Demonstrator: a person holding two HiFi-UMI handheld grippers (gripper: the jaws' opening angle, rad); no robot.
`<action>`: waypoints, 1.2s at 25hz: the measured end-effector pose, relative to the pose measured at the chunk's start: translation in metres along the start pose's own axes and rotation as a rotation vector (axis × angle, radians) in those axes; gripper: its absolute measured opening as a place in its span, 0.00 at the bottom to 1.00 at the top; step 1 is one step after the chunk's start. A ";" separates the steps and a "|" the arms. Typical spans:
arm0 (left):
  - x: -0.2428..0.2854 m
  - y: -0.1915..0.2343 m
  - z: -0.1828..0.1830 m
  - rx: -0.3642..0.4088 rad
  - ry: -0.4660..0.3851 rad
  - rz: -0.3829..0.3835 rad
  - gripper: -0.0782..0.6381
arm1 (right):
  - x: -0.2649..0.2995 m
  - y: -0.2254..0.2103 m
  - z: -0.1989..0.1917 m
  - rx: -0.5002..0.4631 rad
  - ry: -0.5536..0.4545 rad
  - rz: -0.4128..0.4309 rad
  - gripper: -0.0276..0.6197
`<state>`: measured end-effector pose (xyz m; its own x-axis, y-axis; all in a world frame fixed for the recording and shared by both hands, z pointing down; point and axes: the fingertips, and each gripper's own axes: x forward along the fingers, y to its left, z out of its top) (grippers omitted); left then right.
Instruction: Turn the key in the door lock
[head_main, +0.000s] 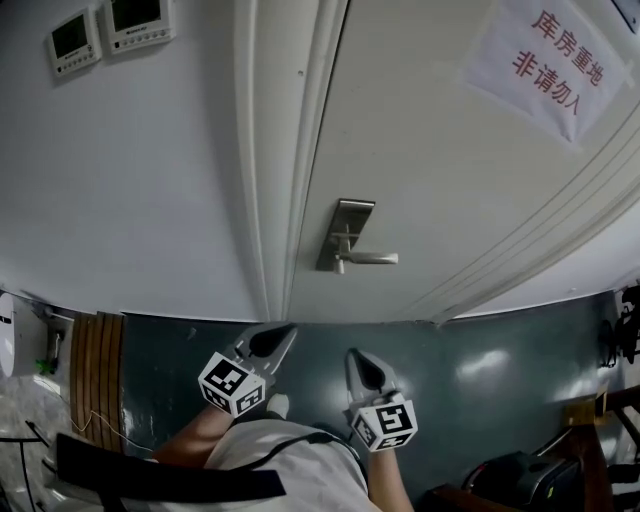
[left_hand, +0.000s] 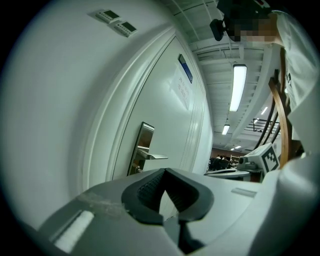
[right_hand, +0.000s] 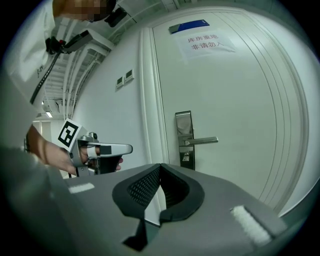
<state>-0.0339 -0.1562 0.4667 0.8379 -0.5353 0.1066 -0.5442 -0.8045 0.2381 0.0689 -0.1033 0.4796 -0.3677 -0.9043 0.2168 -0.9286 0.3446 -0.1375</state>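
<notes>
Well short of the door lock (head_main: 346, 236), left hand-held gripper (head_main: 283, 333) and right hand-held gripper (head_main: 356, 358) both hang with jaws together, empty.

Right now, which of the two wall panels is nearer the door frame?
The right-hand panel in the head view, cut off by the top edge; the other panel hangs further left, away from the door frame.

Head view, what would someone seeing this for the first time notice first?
Probably the white door filling the middle, with its metal lock plate and lever handle near its left edge, and a paper sign in red characters at upper right. Below, the left hand-held gripper and right hand-held gripper point toward the door, both shut and empty.
</notes>
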 end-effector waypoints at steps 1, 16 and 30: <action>0.000 0.005 0.000 -0.004 0.001 0.002 0.12 | 0.006 0.001 0.001 -0.002 0.003 0.005 0.05; 0.014 0.036 0.013 -0.010 -0.015 0.068 0.12 | 0.065 -0.019 0.012 -0.053 0.018 0.036 0.05; 0.043 0.022 0.006 -0.007 -0.006 0.150 0.12 | 0.123 -0.067 0.008 -0.191 0.050 0.035 0.05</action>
<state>-0.0103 -0.1983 0.4706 0.7468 -0.6511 0.1353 -0.6631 -0.7136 0.2262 0.0864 -0.2393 0.5075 -0.3979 -0.8788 0.2634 -0.9059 0.4217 0.0387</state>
